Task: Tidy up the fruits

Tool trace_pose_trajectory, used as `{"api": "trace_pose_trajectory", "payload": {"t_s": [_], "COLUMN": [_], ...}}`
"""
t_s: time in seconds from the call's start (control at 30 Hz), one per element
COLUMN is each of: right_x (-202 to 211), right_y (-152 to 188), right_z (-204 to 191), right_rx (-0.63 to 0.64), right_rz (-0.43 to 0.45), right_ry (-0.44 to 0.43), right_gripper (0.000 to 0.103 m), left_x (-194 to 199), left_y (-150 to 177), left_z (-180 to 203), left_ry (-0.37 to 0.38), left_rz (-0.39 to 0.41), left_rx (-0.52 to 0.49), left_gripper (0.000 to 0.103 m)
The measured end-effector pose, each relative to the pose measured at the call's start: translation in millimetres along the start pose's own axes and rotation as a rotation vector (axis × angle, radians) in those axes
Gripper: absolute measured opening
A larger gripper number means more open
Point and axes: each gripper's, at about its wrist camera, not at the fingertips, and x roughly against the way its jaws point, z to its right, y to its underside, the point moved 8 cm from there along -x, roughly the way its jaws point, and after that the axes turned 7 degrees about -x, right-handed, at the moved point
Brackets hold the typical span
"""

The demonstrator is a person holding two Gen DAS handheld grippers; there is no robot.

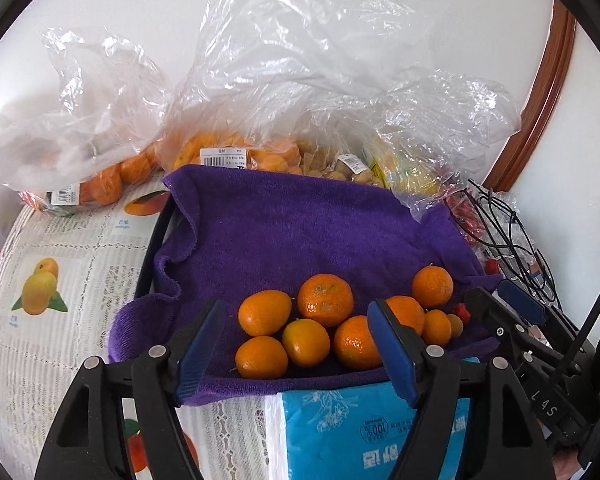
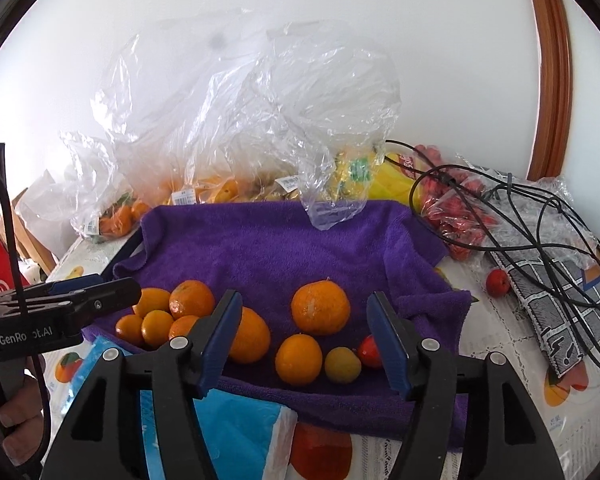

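Observation:
A purple towel lies spread over a dark tray, with several oranges grouped on its near part. My left gripper hovers open just before that group, nothing between its blue pads. My right gripper is also open, above a large orange, a smaller orange, a small yellow-green fruit and a small red fruit; its pads touch none of them. The left gripper shows at the left edge of the right wrist view, the right gripper at the right of the left wrist view.
Clear plastic bags holding oranges and other fruit pile up against the wall behind the towel. A blue tissue pack sits at the near edge. Black cables, a bag of red fruit, a patterned pouch and a loose red fruit lie right.

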Motion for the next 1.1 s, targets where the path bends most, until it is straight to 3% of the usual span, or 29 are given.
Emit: {"api": "trace_pose_trajectory", "payload": {"t_s": [0.17, 0.6, 0.67, 0.73, 1.1], "right_x": [31.4, 137.0, 155.6, 171.7, 240.5], "right_y": [-0.1, 29.6, 34.5, 38.2, 60.9], "right_z": [-3.7, -12.3, -13.3, -13.5, -13.5], "right_rx": [0.010, -0.044, -0.037, -0.029, -0.034], "right_rz": [-0.020, -0.031, -0.009, 0.021, 0.075], "right_ry": [0.038, 0.071, 0.086, 0.094, 0.091], "right_gripper": [0.073, 0.074, 0.079, 0.090, 0.102], "left_x": [25.7, 115.8, 127.0, 139.3, 203.5], "left_y": [10.2, 60.5, 69.1, 77.8, 113.2], "left_z": [0.5, 22.6, 25.6, 29.0, 50.0], "left_ry": [-0.008, -0.038, -0.049, -0.062, -0.104], "left_rz": [0.005, 0.059, 0.066, 0.076, 0.129], "left_rx": [0.012, -0.013, -0.018, -0.025, -0.062], "left_gripper": [0.076, 0.088, 0.090, 0.092, 0.095]}}
